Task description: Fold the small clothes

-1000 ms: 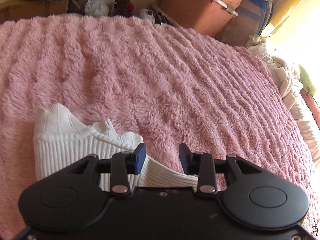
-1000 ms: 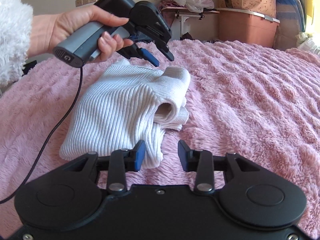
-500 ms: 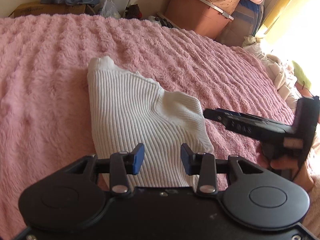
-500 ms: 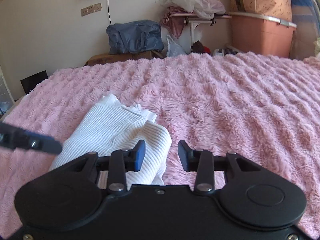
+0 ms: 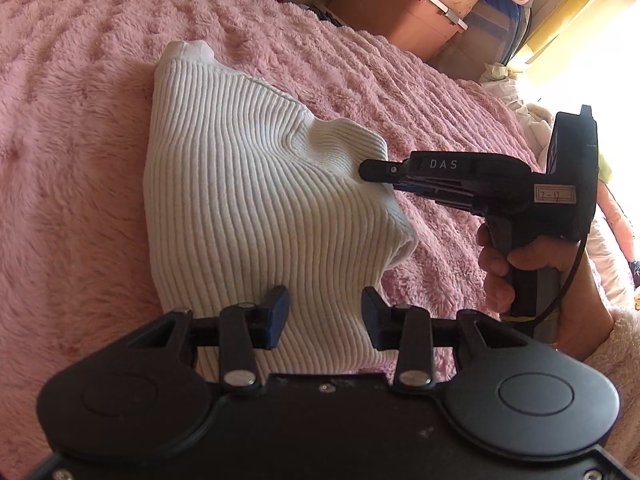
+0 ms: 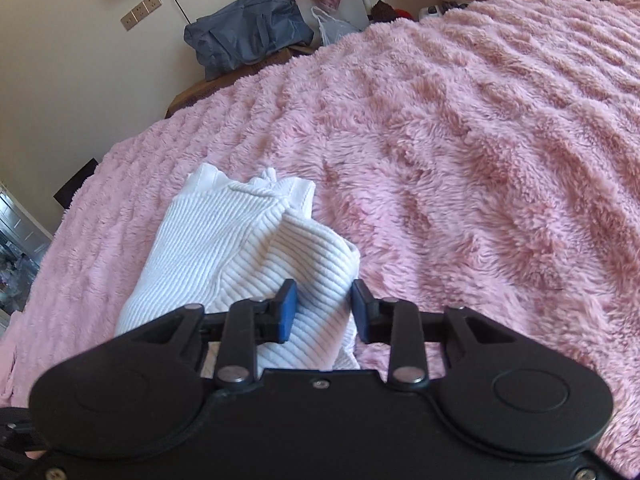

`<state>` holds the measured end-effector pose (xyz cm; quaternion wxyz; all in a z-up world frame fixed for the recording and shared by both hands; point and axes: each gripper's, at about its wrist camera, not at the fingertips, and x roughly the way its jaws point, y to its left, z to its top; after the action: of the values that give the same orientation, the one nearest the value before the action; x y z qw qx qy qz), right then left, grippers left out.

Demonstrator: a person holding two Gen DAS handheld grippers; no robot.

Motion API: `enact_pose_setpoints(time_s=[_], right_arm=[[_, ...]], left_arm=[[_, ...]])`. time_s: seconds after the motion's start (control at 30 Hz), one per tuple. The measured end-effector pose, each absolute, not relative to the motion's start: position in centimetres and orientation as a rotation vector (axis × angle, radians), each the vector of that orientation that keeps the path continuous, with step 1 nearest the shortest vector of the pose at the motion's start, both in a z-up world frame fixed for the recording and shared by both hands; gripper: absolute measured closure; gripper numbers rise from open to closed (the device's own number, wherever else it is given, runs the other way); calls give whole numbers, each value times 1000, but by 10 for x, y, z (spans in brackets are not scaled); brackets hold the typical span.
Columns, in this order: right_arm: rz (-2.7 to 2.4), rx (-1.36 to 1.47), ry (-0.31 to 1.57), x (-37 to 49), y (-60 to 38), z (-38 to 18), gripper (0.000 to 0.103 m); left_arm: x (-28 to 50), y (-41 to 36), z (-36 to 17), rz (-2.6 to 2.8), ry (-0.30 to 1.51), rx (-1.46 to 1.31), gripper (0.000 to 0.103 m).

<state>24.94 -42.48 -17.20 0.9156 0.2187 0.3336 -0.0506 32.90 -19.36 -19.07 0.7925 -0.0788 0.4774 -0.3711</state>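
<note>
A white ribbed knit garment (image 5: pixel 256 200) lies folded on the pink fluffy blanket (image 5: pixel 72 128). My left gripper (image 5: pixel 324 314) is open, its fingers over the garment's near edge. My right gripper (image 6: pixel 322 308) is open with the garment's folded corner (image 6: pixel 304 272) between its fingers. In the left wrist view the right gripper (image 5: pixel 374 172) comes in from the right and its tip presses into the garment's right edge. The garment also shows in the right wrist view (image 6: pixel 224 240), with its layered edges at the far end.
A brown storage bin (image 5: pixel 396 20) and bags stand beyond the bed's far side. A blue bag (image 6: pixel 248 32) and a white plastic bag (image 6: pixel 332 28) lie by the wall. Pale bedding (image 5: pixel 532 120) is bunched at the bed's right edge.
Both grippers have moved in on the garment. The right gripper has slid forward over its folded corner, narrowing slightly. The left gripper has drawn back, so the whole garment is in its view.
</note>
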Motion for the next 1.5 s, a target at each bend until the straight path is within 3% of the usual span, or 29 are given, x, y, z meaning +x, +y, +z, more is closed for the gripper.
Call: enact_pose_setpoints(time_s=[0.3,0.67,0.77,0.87,1.07,1.17,1.3,1.4,1.47,1.5], right_arm=[[-132,416,630,257,-433,-154,92],[-132,417,649,275,-438,-193,92],[-120,393,626,271,-436,-187,84],[-114,403,564,250,-438,-169,61],[47,413,549,184,-423,-147,60],[105,394,623,166,-408,-158,60],[164,384,691,165,-392,-178,73],[179,420,699,169,-388,-188,74],[189,432,692,173,-387,-189,82],[197,428,691,175,-386,-189,92]], left_arm=[[327,-213,-189,-848,1015,-162,62],[340,-215,-212,-819,1057,-219,61],[341,-212,-209,-814,1060,-254,61],[338,-203,-200,-817,1048,-307,61],[312,-174,-179,-790,978,-311,61],[299,-163,-178,-763,961,-290,60],[293,-155,-186,-733,975,-283,60],[293,-154,-191,-727,982,-296,60],[294,-155,-195,-721,990,-299,60],[294,-155,-195,-719,991,-300,60]])
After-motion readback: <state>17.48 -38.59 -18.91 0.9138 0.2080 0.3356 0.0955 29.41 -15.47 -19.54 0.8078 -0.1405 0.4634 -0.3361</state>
